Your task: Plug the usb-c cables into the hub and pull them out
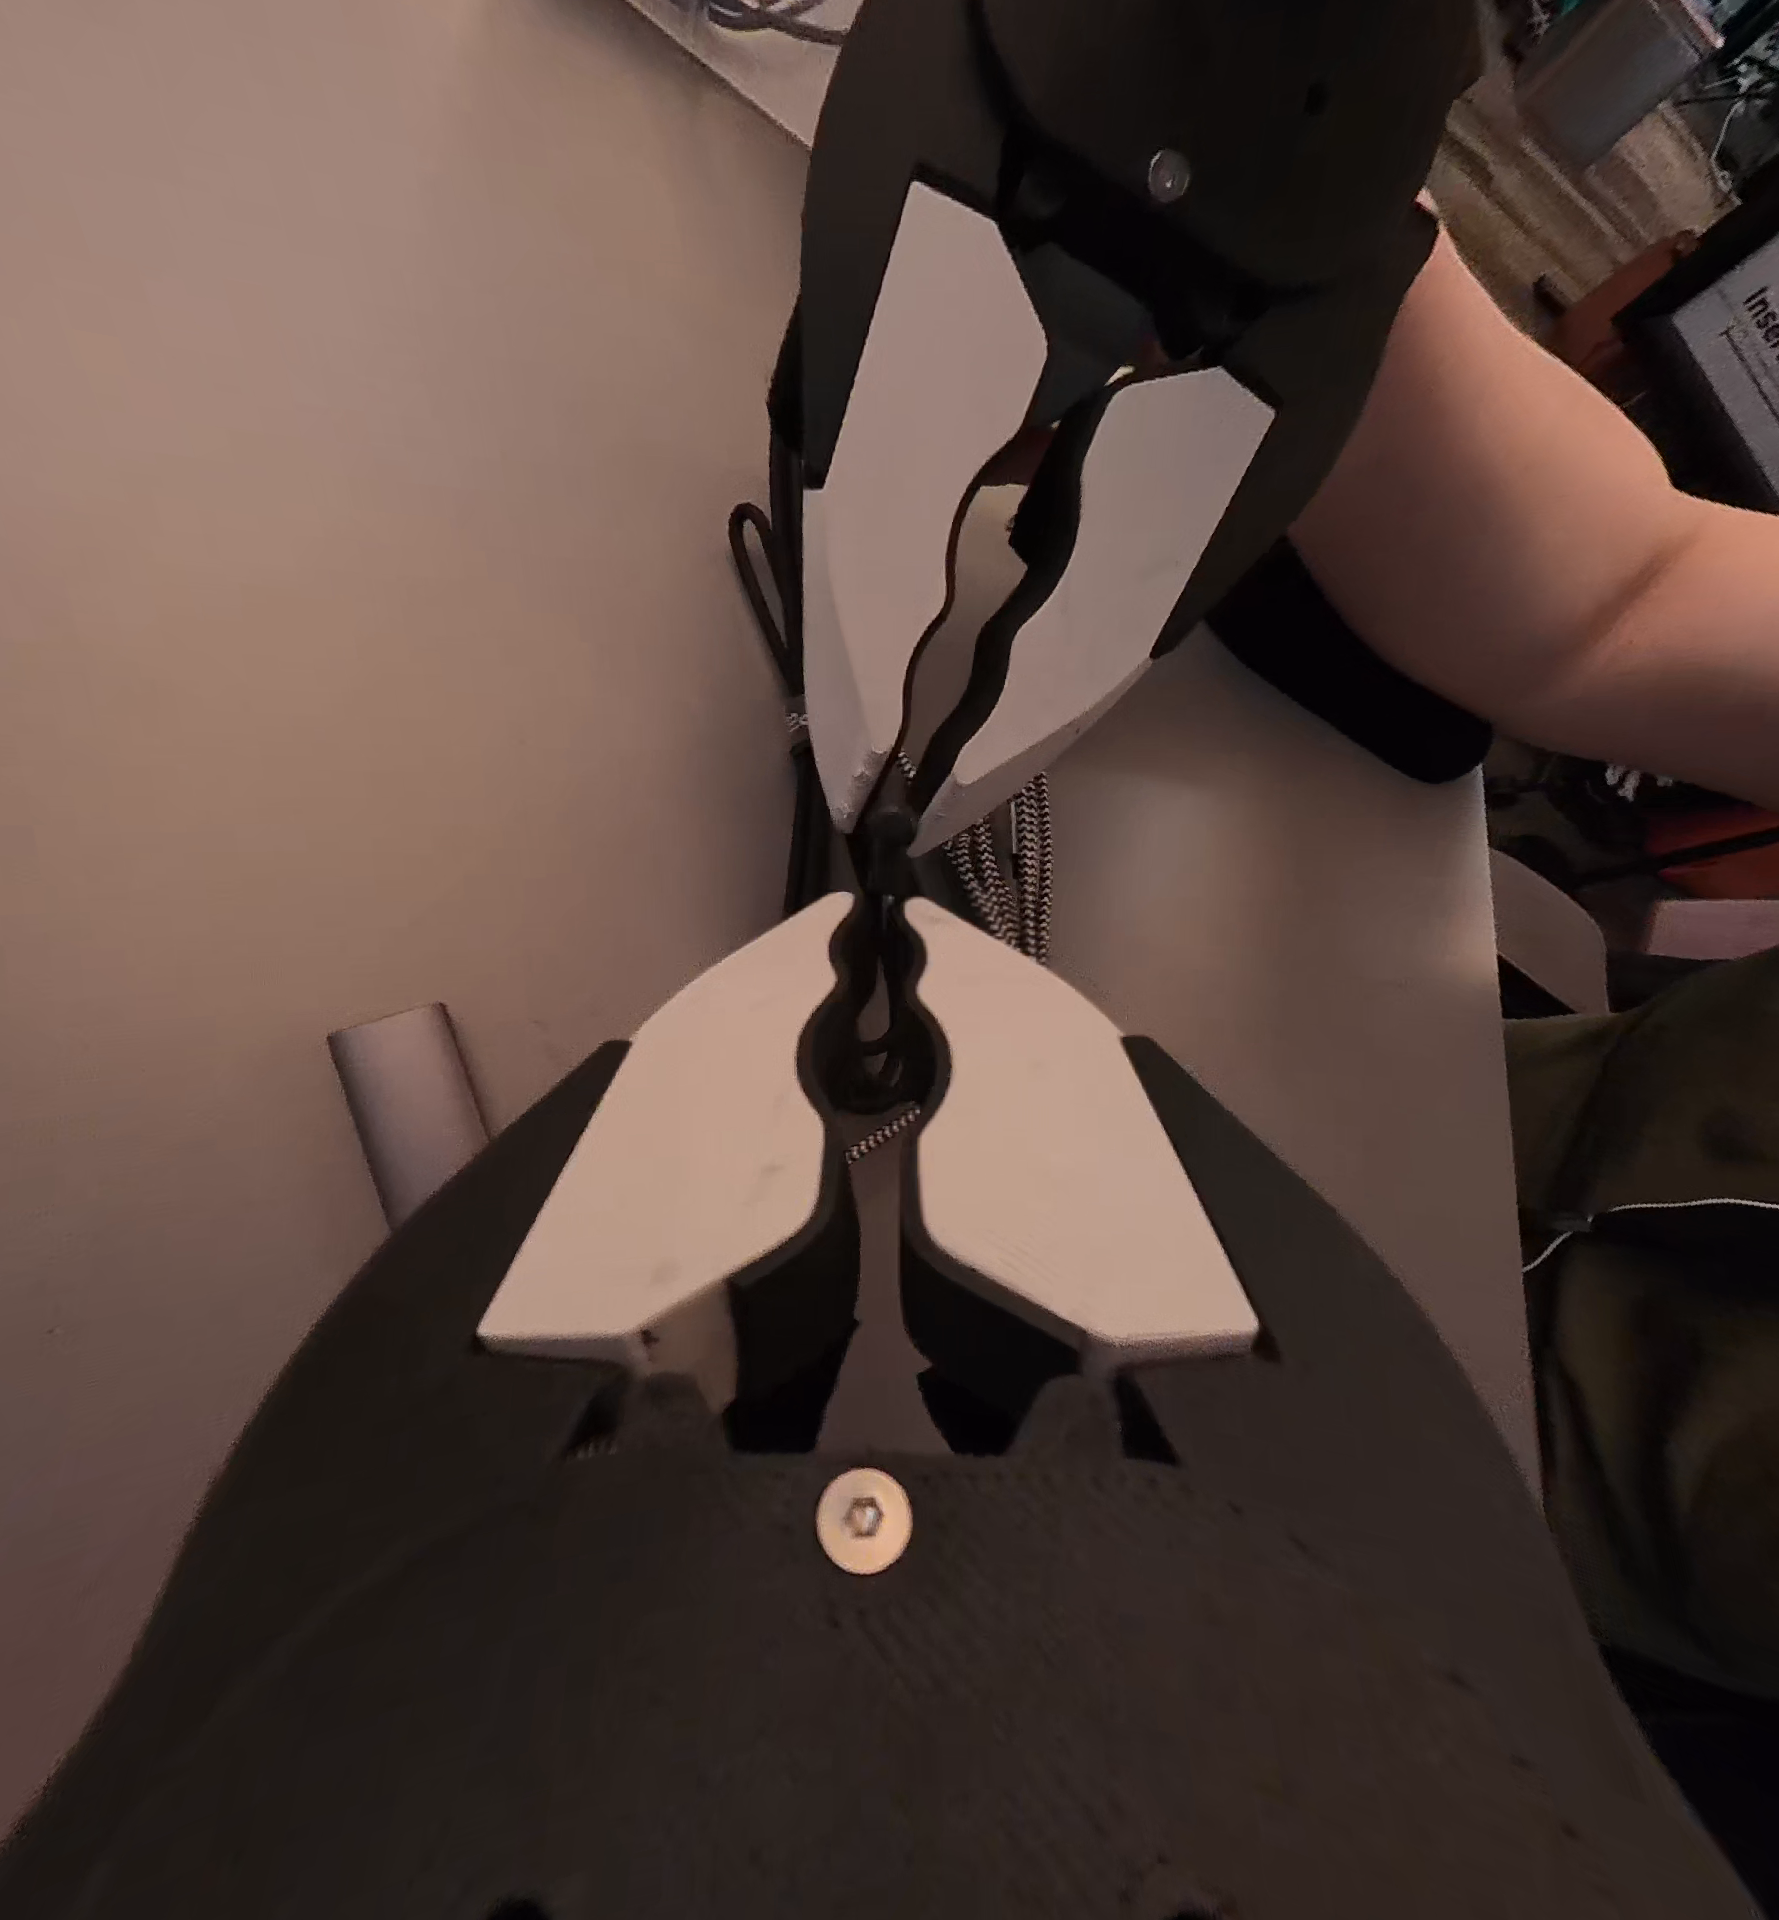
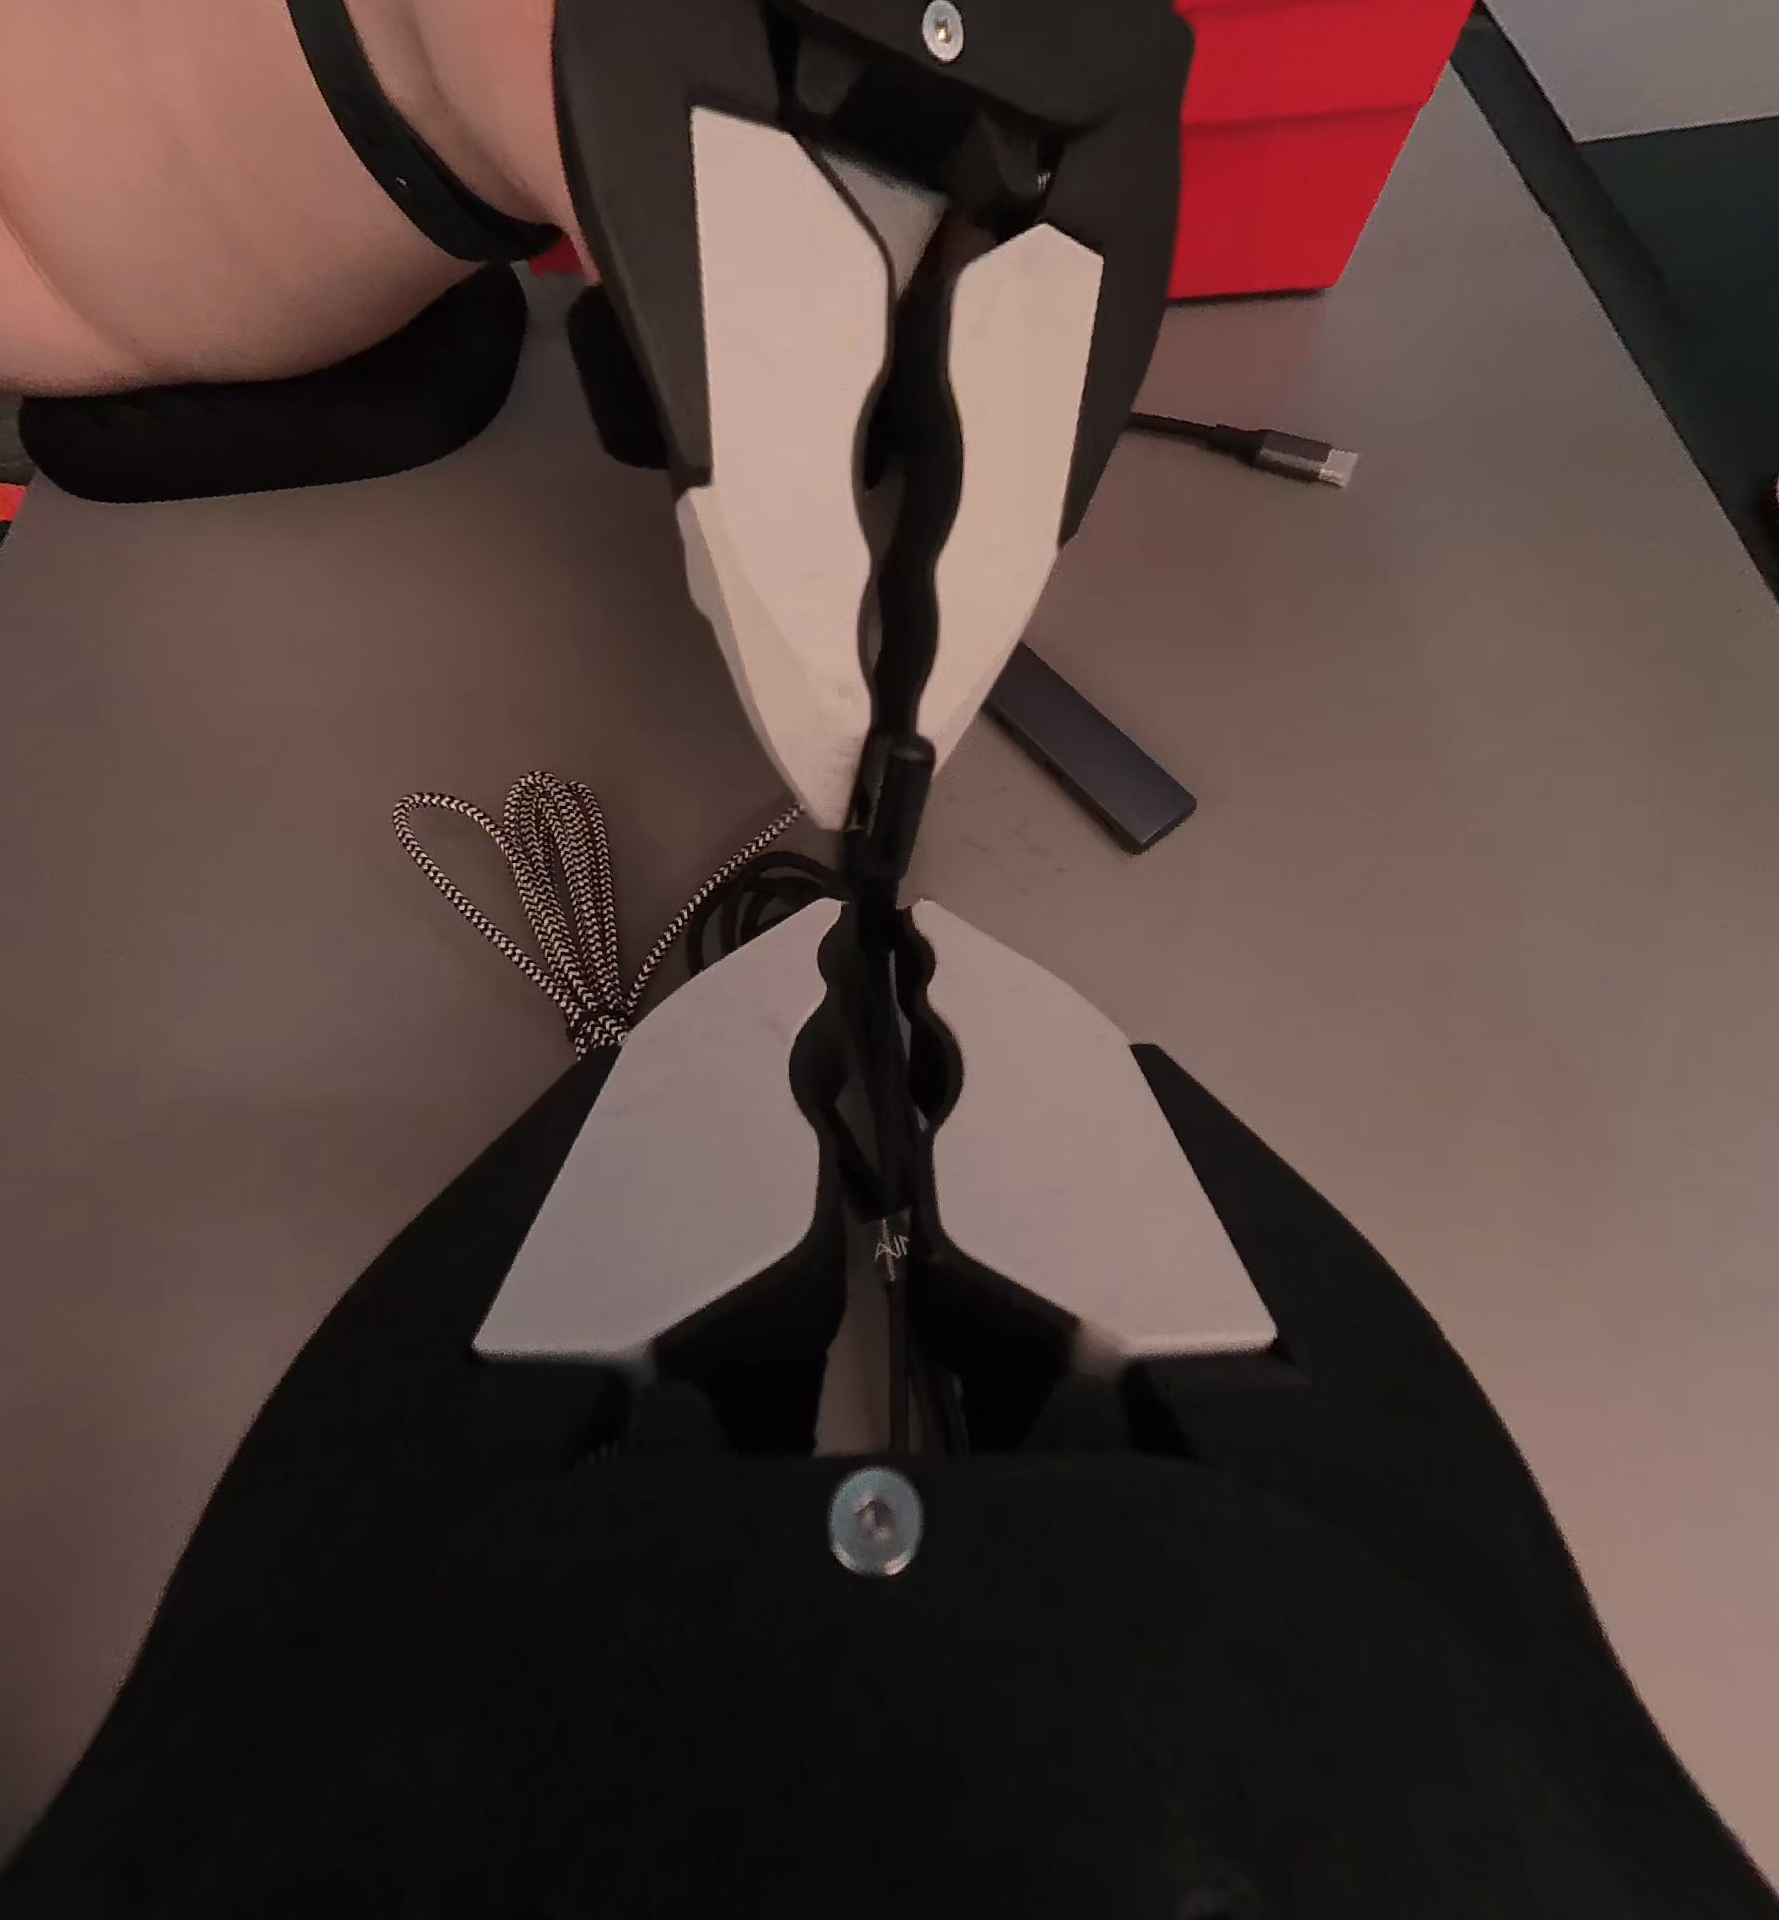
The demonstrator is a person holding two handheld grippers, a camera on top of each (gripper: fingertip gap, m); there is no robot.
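Both hand-held grippers tip to tip above the grey bench (image 2: 241, 1039). Left hand-held gripper (image 1: 877, 906) and right hand-held gripper (image 2: 880, 914) each clamped on the thin black usb-c cable (image 2: 890, 800). Dark slim rectangular hub (image 2: 1093, 758) lies on the bench beyond, unplugged. Black-white braided cable (image 2: 552, 894) coiled beside.

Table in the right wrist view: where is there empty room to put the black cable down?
The table is bare on the right, below the dark hub and the loose plug. It is also bare on the left, between the black wrist rest and the braided cable. The middle is crowded by both grippers, that coil and the hub.
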